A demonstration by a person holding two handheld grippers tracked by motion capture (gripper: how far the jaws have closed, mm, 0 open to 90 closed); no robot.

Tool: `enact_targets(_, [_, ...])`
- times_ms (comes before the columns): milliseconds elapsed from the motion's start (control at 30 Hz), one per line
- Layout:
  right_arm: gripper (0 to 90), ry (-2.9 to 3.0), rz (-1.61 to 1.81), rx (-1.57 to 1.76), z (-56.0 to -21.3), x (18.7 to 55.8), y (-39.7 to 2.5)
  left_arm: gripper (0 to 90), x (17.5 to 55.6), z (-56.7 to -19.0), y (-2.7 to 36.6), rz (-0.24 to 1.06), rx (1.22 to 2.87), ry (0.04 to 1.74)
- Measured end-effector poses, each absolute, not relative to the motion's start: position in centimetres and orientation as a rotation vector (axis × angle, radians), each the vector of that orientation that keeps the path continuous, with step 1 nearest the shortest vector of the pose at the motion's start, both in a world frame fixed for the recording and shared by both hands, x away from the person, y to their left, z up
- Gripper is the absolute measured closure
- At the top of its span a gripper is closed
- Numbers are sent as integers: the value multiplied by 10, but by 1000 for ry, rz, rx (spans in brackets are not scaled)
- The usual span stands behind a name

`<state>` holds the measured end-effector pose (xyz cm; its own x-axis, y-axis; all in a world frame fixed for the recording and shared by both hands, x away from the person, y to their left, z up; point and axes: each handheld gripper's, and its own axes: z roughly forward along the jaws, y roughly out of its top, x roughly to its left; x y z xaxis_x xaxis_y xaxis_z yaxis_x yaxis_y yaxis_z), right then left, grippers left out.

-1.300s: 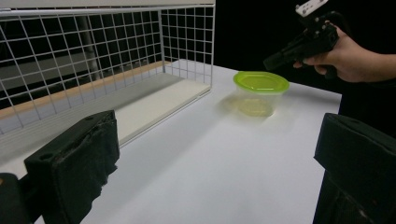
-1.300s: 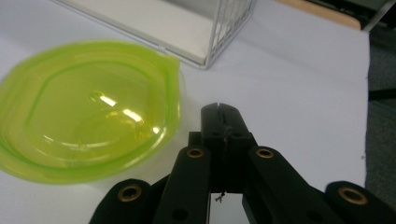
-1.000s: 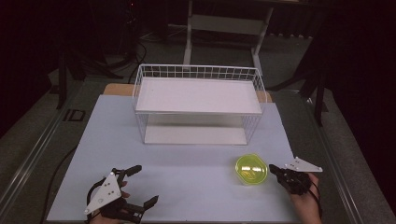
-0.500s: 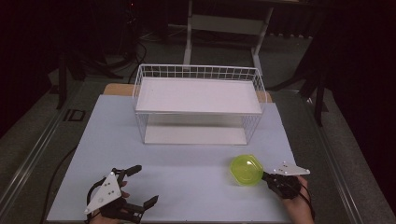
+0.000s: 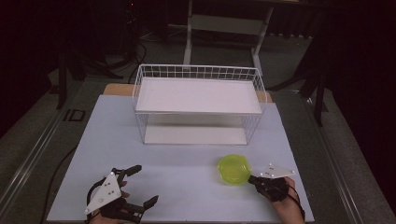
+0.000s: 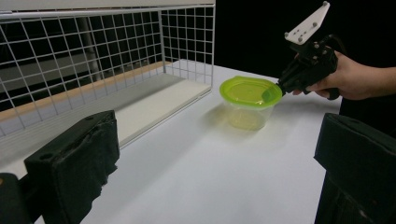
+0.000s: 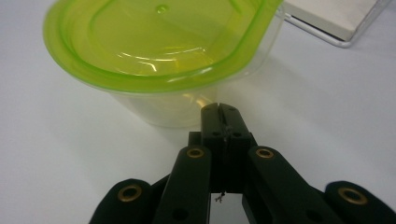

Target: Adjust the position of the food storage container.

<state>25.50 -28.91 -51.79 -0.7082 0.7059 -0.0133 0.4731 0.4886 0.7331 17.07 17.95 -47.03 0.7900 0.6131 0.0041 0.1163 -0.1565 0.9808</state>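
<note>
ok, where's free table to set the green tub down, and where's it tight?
Free: the white tabletop between the white wire rack and the open left gripper; also the strip left of the rack. The rack's top shelf is bare too. Tight: front right, where the right gripper pinches the lime-green lidded plastic tub at its rim.

Both black claws, left claw (image 5: 144, 185) and right claw (image 7: 219, 109), carry white three-cornered plates and brass-ringed screw holes.
</note>
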Motion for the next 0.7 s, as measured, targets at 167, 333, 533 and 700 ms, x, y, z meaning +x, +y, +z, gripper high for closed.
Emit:
enact_targets(167, [900, 2406, 1036, 1030, -520, 259, -298, 6, 171, -470, 180, 478, 1697, 578])
enact_targets(333, [900, 2369, 1043, 1065, -518, 265, -306, 6, 171, -470, 180, 480, 1695, 580])
enact_targets(533, [900, 2361, 1035, 1096, -517, 277, -304, 6, 170, -470, 180, 484, 1694, 580])
enact_targets(700, [900, 2387, 1028, 1087, -519, 278, -298, 6, 171, -470, 180, 482, 1696, 583])
